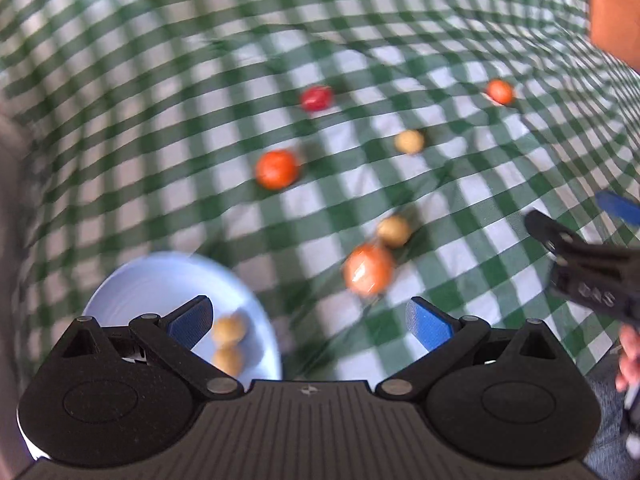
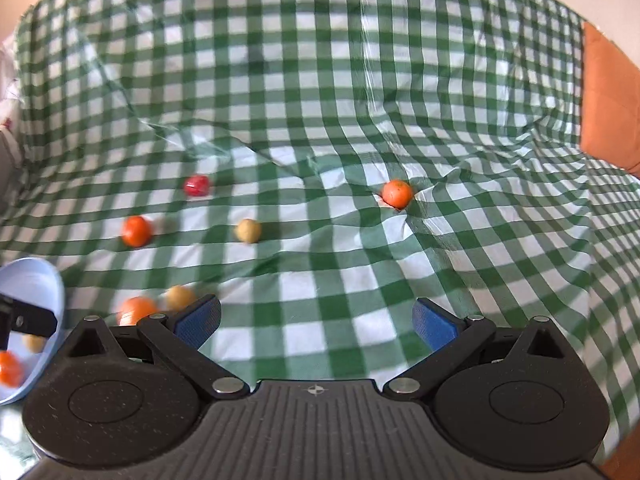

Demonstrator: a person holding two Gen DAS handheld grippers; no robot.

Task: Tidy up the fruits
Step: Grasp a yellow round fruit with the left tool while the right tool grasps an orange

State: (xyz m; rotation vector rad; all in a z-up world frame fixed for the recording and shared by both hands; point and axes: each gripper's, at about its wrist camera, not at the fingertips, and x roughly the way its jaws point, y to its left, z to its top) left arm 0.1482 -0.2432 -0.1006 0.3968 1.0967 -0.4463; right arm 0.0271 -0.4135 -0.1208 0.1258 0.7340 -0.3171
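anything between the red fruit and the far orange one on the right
No fruit sits between the red fruit and the far orange, only bare checked cloth, clearest in the right wrist view.

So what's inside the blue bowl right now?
The left wrist view shows two tan fruits in the blue bowl; the right wrist view also shows an orange one. The left tool covers the near part.
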